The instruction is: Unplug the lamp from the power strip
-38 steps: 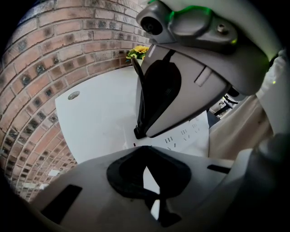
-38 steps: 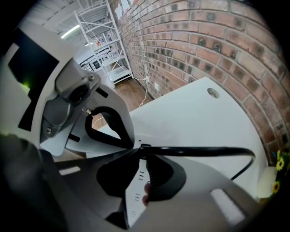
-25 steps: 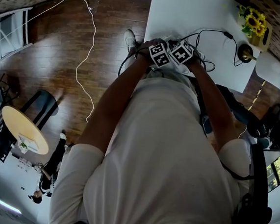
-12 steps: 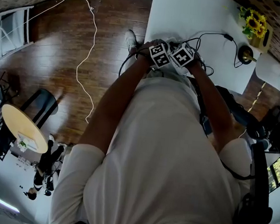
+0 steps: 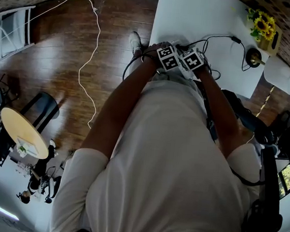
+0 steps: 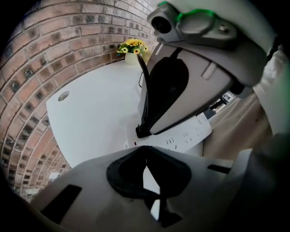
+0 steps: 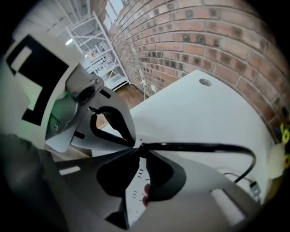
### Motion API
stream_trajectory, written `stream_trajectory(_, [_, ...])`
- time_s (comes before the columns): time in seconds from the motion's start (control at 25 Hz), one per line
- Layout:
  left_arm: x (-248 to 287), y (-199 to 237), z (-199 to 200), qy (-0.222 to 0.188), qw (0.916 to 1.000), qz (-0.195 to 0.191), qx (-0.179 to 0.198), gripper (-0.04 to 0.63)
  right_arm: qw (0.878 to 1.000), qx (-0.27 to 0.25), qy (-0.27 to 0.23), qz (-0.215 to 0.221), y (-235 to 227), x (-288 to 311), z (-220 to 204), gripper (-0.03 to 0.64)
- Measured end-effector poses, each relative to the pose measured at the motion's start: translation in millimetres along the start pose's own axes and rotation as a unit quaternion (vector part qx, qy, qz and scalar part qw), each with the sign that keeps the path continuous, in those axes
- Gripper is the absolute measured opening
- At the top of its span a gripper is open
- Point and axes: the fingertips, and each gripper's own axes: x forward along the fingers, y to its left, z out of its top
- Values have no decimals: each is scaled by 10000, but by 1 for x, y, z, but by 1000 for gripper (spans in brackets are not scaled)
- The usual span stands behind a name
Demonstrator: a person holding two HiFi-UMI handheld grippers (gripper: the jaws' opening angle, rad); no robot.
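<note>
The right gripper (image 7: 139,147), its jaws just drawn tighter, was clenched on the end of the black cord (image 7: 195,147) directly above the white power strip (image 7: 134,192). The left gripper (image 6: 146,149), jaws closed tip to tip, pointed steeply down at the same strip just beside it. The strip lay at the near edge of the white table (image 5: 195,16), and the cord looped away to the lamp (image 5: 253,55) by the table's right edge, near a pot of sunflowers (image 5: 261,19).

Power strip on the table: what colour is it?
White. The power strip shows best in the left gripper view.
</note>
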Motion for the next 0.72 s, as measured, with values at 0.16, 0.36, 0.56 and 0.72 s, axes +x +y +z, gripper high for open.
stream_trajectory(0.16, [-1, 2, -1, -154, 9998, -25, 84, 9, 9984, -381, 194, -359, 2, -2, 2, 46])
stream_trajectory(0.36, [-2, -1, -1, -124, 9998, -131, 132, 8, 9993, -353, 99, 41, 3, -7, -1, 46])
stream_trajectory(0.56, [0, 0, -2, -27, 9985, 96, 543, 8, 9979, 382, 475, 195, -8, -11, -3, 35])
stream_trajectory(0.72, [3, -1, 1, 58, 9983, 114, 575, 8, 9972, 476, 577, -85, -14, -13, -6, 28])
